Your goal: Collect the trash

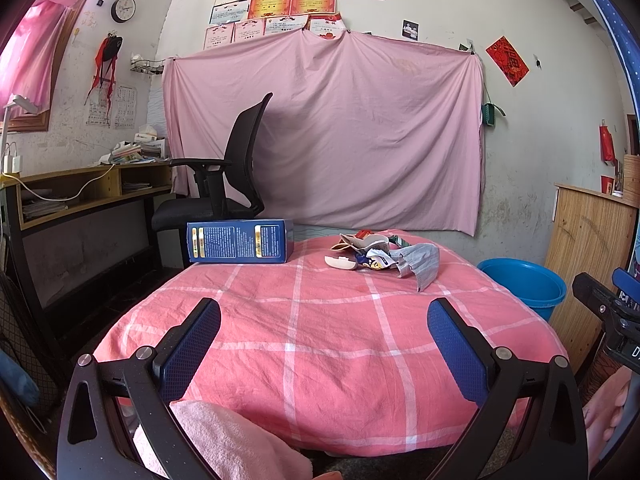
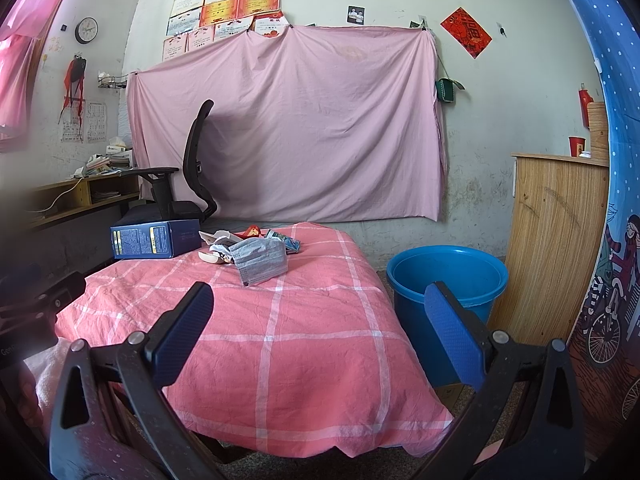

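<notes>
Both grippers (image 1: 324, 320) (image 2: 319, 306) agape, empty

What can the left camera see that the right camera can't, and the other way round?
Only the left wrist view shows the white lamp by the window, a fluffy pink towel at the bottom, and the right gripper seen from the side.

Only the right wrist view shows the blue cartoon panel with bicycles and the whole inside of the blue bucket.

Both show the pink checked cloth, blue box, trash pile with a grey mask, black chair, clock, and open jaws.
</notes>
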Demonstrator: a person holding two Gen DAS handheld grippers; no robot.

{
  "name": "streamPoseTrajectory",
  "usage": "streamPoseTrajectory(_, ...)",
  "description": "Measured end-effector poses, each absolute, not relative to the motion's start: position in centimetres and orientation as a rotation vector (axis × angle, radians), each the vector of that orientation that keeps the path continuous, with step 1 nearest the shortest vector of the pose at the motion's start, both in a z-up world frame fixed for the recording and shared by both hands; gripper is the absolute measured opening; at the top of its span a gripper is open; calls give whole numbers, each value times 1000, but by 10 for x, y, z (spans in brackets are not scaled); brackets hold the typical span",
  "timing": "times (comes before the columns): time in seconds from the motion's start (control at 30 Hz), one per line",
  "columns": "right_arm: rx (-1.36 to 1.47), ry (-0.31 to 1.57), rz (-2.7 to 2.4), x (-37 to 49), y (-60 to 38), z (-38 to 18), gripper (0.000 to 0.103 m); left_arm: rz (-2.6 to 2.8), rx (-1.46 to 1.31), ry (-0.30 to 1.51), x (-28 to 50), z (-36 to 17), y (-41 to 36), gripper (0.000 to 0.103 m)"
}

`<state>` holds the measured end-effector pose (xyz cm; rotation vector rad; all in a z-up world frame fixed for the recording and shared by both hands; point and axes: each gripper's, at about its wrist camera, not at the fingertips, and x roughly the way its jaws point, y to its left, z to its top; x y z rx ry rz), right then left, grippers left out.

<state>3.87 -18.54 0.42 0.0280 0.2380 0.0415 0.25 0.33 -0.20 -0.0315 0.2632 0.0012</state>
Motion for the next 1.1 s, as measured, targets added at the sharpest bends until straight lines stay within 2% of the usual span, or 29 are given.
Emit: streamPoseTrajectory(1.1, 41, 242, 51, 42, -185, 5, 103, 3, -41, 261, 5, -2, 4, 101)
